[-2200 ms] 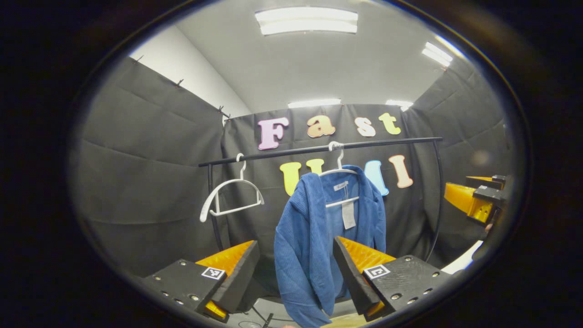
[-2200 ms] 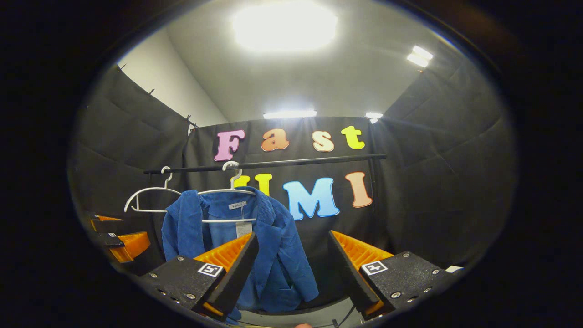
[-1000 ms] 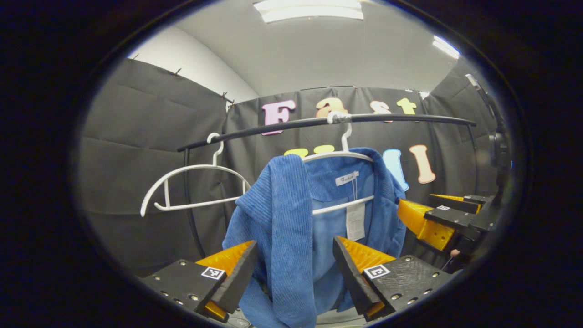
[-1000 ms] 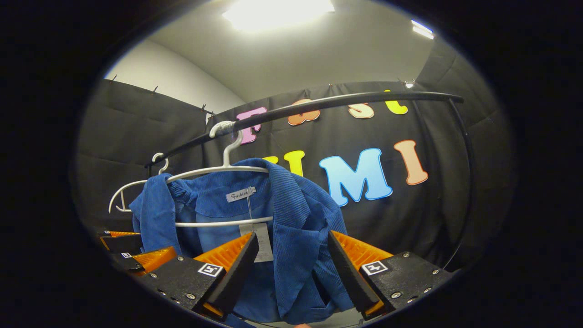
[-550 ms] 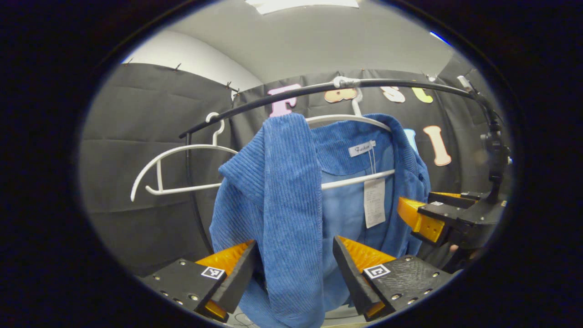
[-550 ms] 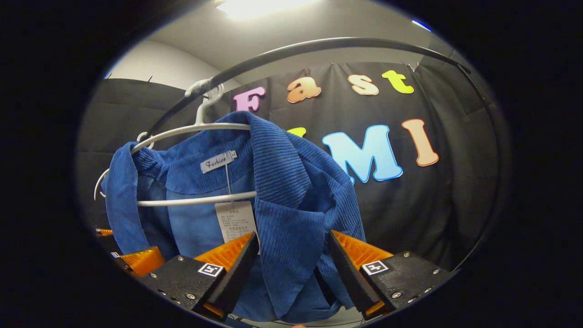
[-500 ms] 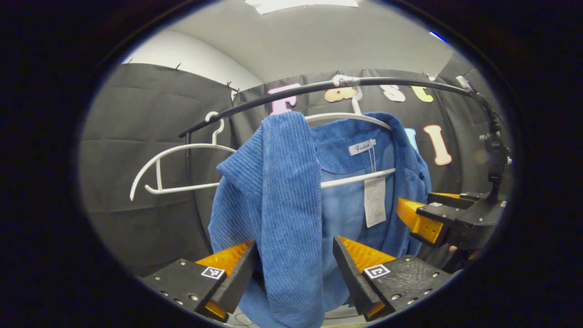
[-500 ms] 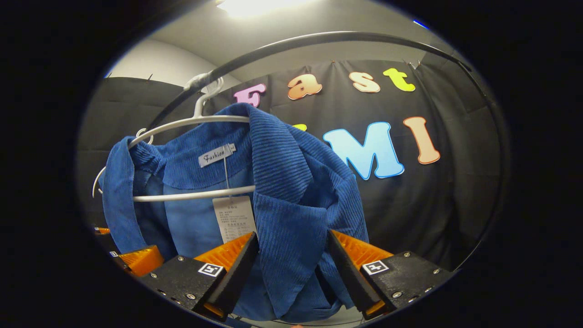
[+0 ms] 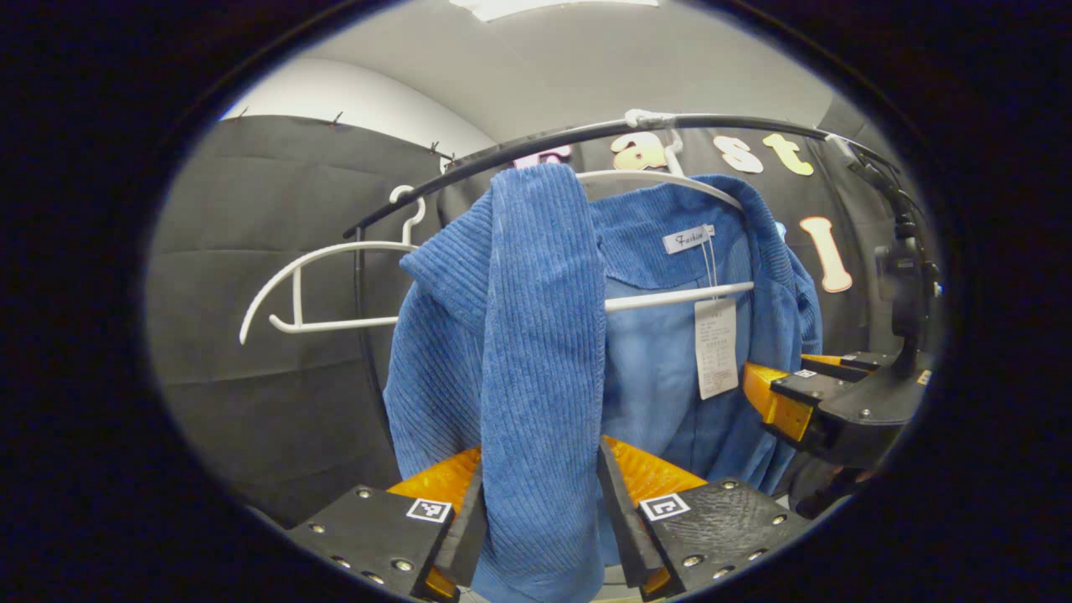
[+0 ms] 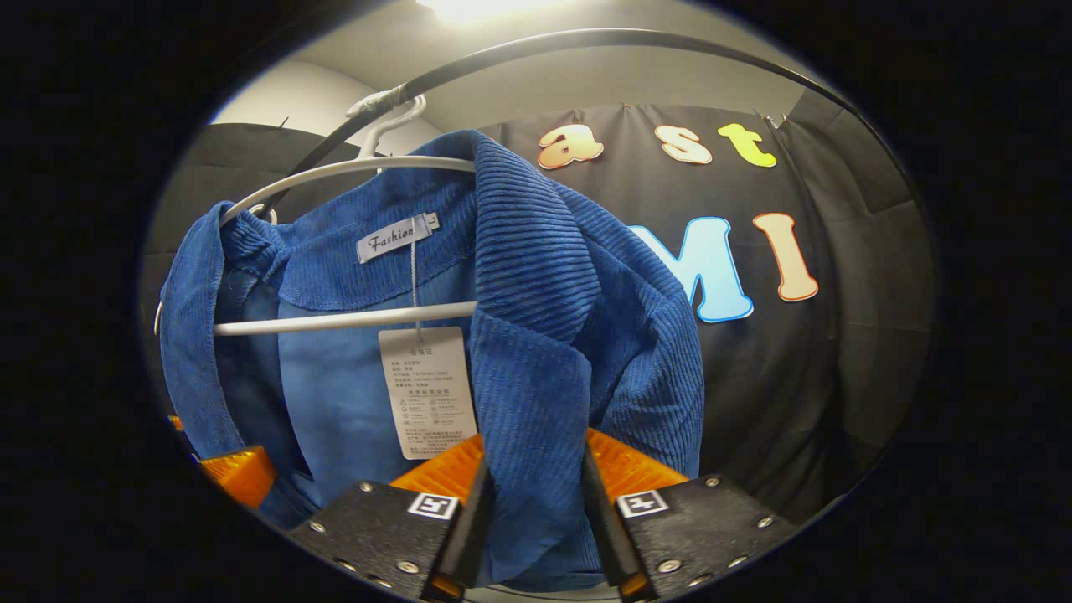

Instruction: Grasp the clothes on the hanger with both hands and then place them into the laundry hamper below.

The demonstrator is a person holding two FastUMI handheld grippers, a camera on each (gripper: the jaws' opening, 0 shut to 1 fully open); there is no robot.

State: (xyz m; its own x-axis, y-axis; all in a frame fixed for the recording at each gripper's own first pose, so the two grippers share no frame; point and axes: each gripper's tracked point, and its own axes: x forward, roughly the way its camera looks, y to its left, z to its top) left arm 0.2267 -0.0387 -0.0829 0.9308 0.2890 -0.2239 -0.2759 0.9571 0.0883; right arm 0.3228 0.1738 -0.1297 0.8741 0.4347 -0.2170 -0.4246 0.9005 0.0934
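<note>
- Left gripper view: our left gripper has narrowed its jaws since half a second ago, and they now press on the jacket, clamping the front panel that hangs off the left shoulder. The jacket hangs on its hanger, which hooks over the rail. An empty hanger hangs left of the jacket on the same rail. The right gripper sits at the jacket's far edge.
- Right gripper view: our right gripper has closed in likewise and now grips the jacket's other front panel, below the hanger. A paper tag dangles from the collar.
- With both grips set, we judge the next step is lifting the jacket off.
- Black cloth walls stand behind the rail; the hamper lies out of frame.
</note>
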